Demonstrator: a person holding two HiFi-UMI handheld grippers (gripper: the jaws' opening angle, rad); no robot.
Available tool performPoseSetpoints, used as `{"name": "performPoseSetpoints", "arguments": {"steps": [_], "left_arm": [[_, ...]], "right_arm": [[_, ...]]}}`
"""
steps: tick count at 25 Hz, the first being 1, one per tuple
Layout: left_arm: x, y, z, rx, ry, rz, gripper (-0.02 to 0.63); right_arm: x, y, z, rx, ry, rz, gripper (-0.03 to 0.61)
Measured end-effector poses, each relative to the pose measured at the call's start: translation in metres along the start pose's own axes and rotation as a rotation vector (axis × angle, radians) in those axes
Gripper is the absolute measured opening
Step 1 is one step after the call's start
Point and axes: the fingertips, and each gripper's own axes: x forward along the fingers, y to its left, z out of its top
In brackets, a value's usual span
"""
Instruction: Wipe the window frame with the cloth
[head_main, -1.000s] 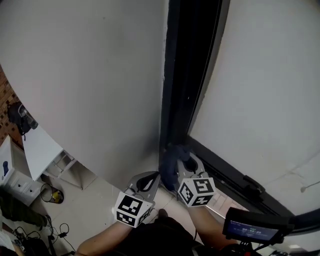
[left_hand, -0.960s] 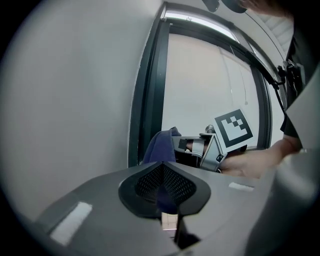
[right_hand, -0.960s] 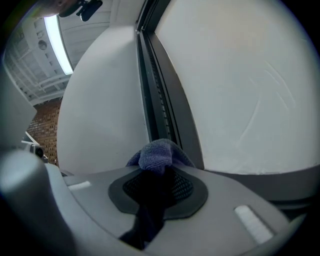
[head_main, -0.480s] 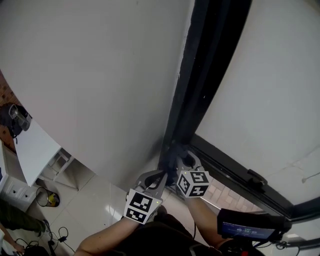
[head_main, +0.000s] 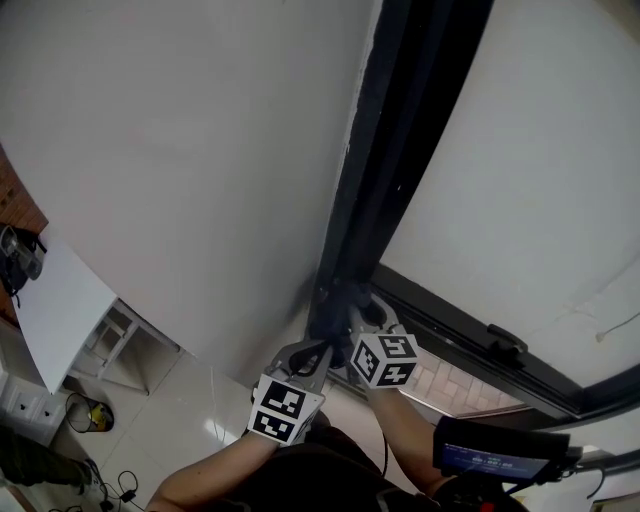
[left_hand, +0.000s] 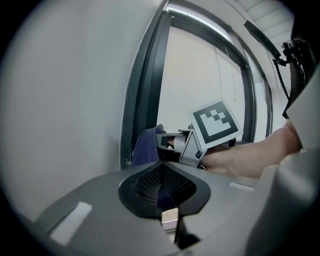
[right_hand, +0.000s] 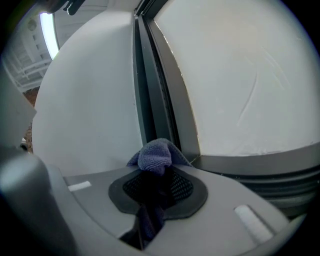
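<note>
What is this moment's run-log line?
step: wipe | right gripper: shut on cloth | cloth: at lower corner of window frame | left gripper: shut, empty, beside right gripper

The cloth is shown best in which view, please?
The right gripper view: the cloth sits close, clamped in the right gripper. The left gripper view shows its side; the head view, a small dark lump.

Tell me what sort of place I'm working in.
Probably an indoor room, home or office: a dark window frame in a white wall, a tiled floor and a white table.
</note>
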Motion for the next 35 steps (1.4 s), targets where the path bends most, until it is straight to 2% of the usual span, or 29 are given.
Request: {"name": "performPoseSetpoints", "arguments": {"steps": [9,20,35], "left_arm": [[0.006,-0.003,0.028,0.015,-0.042,-0.008,-0.006],[0.021,0.002,0.084,0.053,-0.119,0.019,-0.006],[0.044,0.006,0.155,0.064,-0.209,0.031,-0.006]], "right_arm": [[-0.011,0.007,0.048,-0.012,-0.076,0.019,0.057],[-0.027,0.018,0.110,-0.053,-0.152,0.051,0.057],[-0.036,0.032,0.175,-0.138,-0.176,0.131,0.057]]}}
